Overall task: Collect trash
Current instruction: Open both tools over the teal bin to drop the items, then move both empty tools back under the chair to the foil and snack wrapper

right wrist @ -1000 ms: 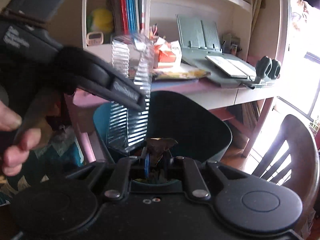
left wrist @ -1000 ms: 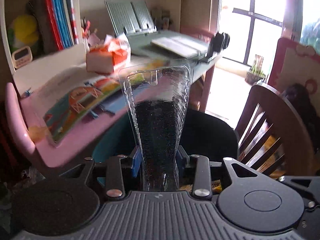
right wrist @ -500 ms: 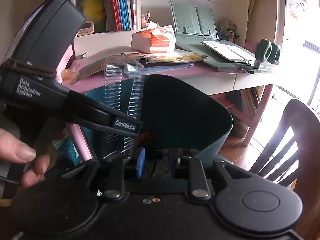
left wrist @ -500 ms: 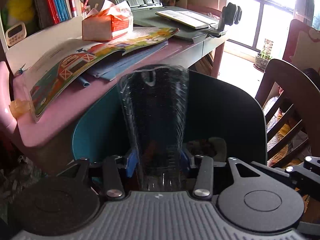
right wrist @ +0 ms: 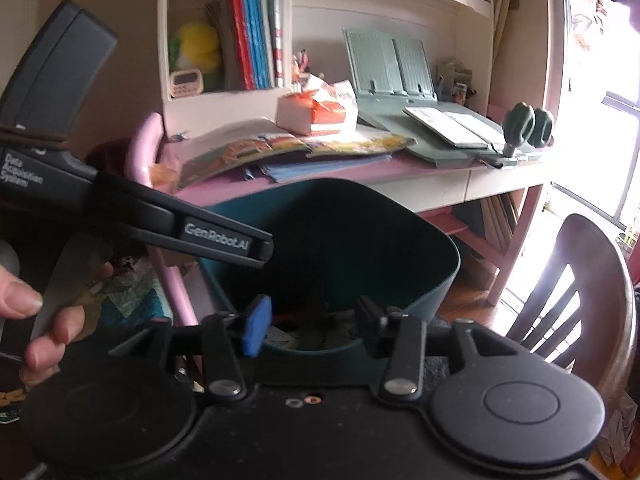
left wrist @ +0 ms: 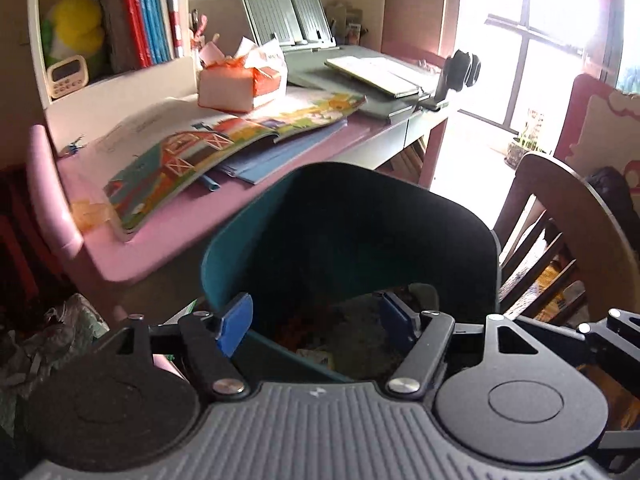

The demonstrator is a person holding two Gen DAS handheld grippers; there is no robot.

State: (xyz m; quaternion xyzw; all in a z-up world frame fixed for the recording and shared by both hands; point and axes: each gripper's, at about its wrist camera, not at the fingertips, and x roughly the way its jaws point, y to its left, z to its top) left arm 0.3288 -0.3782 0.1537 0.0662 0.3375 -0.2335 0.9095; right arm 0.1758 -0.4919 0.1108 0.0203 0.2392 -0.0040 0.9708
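A teal trash bin (left wrist: 360, 216) (right wrist: 400, 240) stands on the floor beside a pink desk. Dark scraps and bits of paper lie at its bottom (left wrist: 320, 354). My left gripper (left wrist: 316, 322) hangs over the bin's near rim, its jaws opening with nothing between the blue pads. My right gripper (right wrist: 310, 326) is also over the bin, jaws opening and empty. In the right wrist view the left gripper's black body (right wrist: 160, 216) crosses from the left, held by a hand (right wrist: 36, 312). The clear plastic packaging from before is not visible.
The pink desk (left wrist: 168, 240) carries open picture books (left wrist: 224, 148), a tissue box (left wrist: 240, 84) and a grey book stand (left wrist: 288, 12). A wooden chair (left wrist: 568, 248) stands to the right of the bin. A shelf with books sits behind.
Both grippers opened. The clear plastic packaging left the left gripper and the small dark scrap left the right one; neither shows now. Both cameras drew back slightly from the bin.
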